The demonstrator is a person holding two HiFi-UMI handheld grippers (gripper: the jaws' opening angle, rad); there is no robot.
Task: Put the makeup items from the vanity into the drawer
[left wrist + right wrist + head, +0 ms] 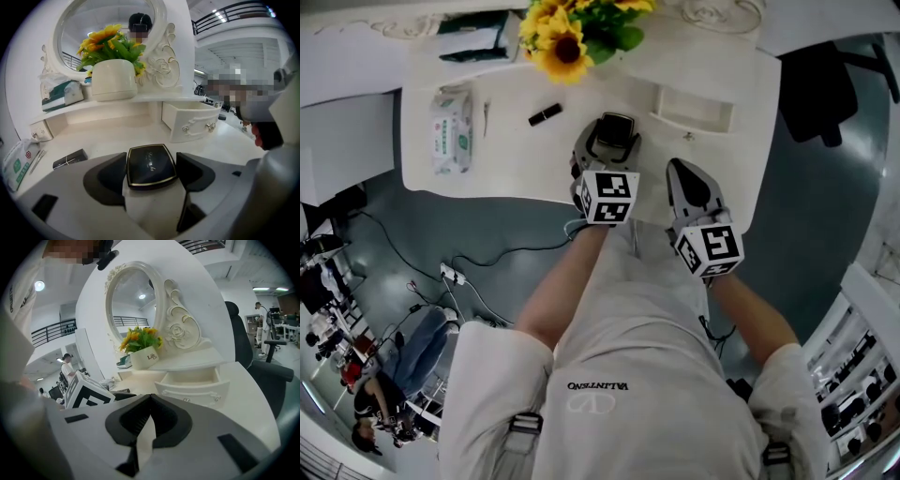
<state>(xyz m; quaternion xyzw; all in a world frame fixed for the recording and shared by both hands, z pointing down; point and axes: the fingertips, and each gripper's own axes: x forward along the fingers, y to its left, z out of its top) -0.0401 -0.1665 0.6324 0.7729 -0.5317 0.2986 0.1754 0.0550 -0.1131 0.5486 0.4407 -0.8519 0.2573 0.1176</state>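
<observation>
A black compact (617,125) with a gold rim lies on the white vanity (516,159), between the jaws of my left gripper (611,139). In the left gripper view the pads sit against the sides of the compact (150,161), so my left gripper (152,166) is shut on it. My right gripper (680,169) hovers to its right by the table's front edge, shut and empty, tips together (151,397). The small white drawer (694,120) stands pulled open at the back right, seen also as the drawer (190,124) and the drawer (192,392). A black lipstick tube (545,114) lies left of the compact.
A thin pencil (486,118) and a tissue pack (452,129) lie at the left of the tabletop. A sunflower pot (567,37) stands on the back shelf below the oval mirror (108,28). A black chair (825,84) is right of the vanity.
</observation>
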